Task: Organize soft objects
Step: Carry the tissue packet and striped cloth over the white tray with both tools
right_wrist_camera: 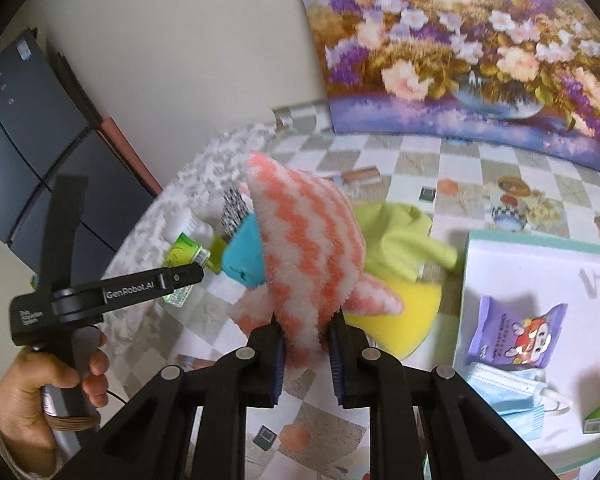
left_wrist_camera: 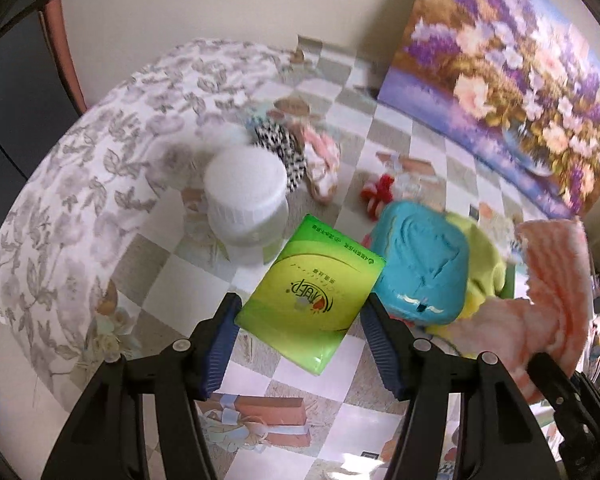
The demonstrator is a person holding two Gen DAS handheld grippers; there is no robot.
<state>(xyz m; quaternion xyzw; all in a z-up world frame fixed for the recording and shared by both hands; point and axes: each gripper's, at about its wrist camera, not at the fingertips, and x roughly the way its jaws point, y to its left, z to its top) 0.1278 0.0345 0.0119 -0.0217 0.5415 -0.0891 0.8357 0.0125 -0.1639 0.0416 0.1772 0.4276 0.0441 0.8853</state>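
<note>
The fingers of the right gripper (right_wrist_camera: 306, 354) are drawn narrow and pinched on the lower edge of a fluffy orange-and-white striped cloth (right_wrist_camera: 304, 248), which stands up from them through the middle of the right wrist frame, lifted clear of the checkered surface (right_wrist_camera: 416, 160). The fingers of the left gripper (left_wrist_camera: 300, 340) are set wide on either side of a green tissue pack (left_wrist_camera: 312, 292) at the centre of the left wrist frame; the left pad appears to touch the pack's corner, but whether the right pad presses on it cannot be told, so a firm hold is not assumed. A blue plush toy (left_wrist_camera: 420, 264) and a lime-green cloth (left_wrist_camera: 480, 256) lie just to the right of the pack, with a white jar (left_wrist_camera: 246, 200) to its upper left. The cloth is probably being carried toward the white tray (right_wrist_camera: 540, 264) at the right of the right wrist frame. For this step the pinch is best kept steady, and the trailing corner should be raised above the yellow sponge (right_wrist_camera: 408, 320) and the lime-green cloth so that nothing is dragged. The pack should be squeezed lightly, since it is likely to crush.
</note>
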